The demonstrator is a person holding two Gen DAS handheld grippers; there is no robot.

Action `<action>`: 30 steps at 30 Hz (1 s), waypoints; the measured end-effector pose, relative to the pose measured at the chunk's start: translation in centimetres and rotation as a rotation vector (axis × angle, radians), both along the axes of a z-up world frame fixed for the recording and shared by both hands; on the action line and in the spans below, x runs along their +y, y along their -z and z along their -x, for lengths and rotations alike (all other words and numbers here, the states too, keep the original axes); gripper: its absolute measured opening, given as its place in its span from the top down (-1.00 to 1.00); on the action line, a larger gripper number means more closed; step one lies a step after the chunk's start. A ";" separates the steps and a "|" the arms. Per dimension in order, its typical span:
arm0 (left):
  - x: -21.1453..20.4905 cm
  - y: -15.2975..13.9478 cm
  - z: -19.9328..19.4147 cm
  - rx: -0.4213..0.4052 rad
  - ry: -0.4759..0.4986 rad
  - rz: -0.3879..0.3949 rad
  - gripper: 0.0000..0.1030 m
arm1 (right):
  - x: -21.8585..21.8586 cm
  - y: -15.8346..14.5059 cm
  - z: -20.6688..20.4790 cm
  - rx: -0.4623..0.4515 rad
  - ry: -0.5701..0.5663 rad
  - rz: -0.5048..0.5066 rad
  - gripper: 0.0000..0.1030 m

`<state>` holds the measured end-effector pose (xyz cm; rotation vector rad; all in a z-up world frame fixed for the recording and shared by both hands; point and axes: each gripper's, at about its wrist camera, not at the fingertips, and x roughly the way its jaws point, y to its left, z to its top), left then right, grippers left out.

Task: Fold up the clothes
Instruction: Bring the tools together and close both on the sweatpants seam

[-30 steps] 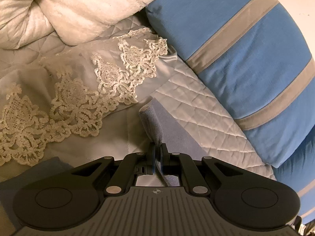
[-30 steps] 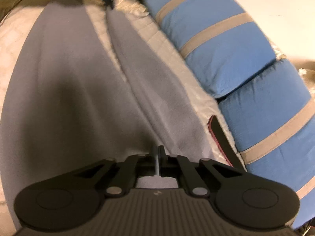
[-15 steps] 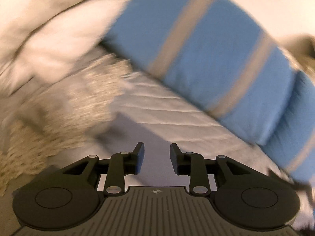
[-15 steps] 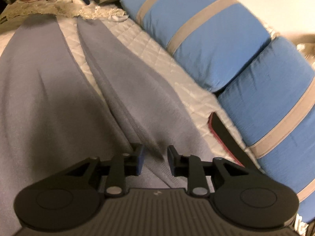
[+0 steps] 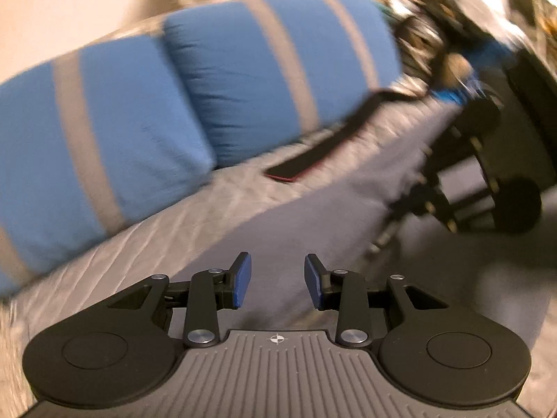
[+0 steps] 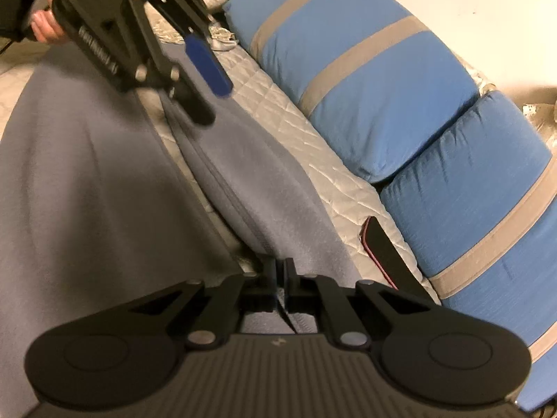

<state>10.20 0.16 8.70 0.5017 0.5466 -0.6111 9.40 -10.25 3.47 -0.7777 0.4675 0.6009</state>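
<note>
Released since a second ago: the sleeve end, formerly pinched by the left tongs (image 5: 277, 280), which have swung toward the right tongs (image 5: 376, 244).

Left wrist view, blurred: left tongs partly open, just widened, nothing between the pads. Grey garment (image 5: 296, 223) spread on the quilted bed (image 5: 115, 254). Dark phone (image 5: 306, 163) beside the blue pillows (image 5: 139, 104).

Right wrist view: right tongs (image 6: 278, 271) just closed, pinching a garment fold (image 6: 264, 223). Person's hand (image 6: 43, 26) cut off at the corner.
</note>
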 end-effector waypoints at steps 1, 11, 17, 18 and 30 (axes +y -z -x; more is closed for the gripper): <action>-0.6 0.4 0.2 -0.002 0.029 -0.020 0.37 | 0.0 0.1 0.1 -0.006 -0.006 0.006 0.91; -3.9 3.0 0.5 -0.026 0.187 -0.192 0.37 | 0.1 0.4 0.8 -0.063 -0.012 0.015 0.92; -4.5 3.9 0.2 -0.029 0.201 -0.259 0.37 | 0.1 -0.1 1.6 -0.084 -0.036 0.043 0.92; -4.4 3.7 0.3 -0.028 0.204 -0.257 0.37 | 0.1 -0.1 1.6 -0.087 -0.039 0.048 0.92; -4.9 3.3 0.0 -0.036 0.220 -0.281 0.55 | 0.3 0.4 2.2 -0.108 -0.073 0.101 0.92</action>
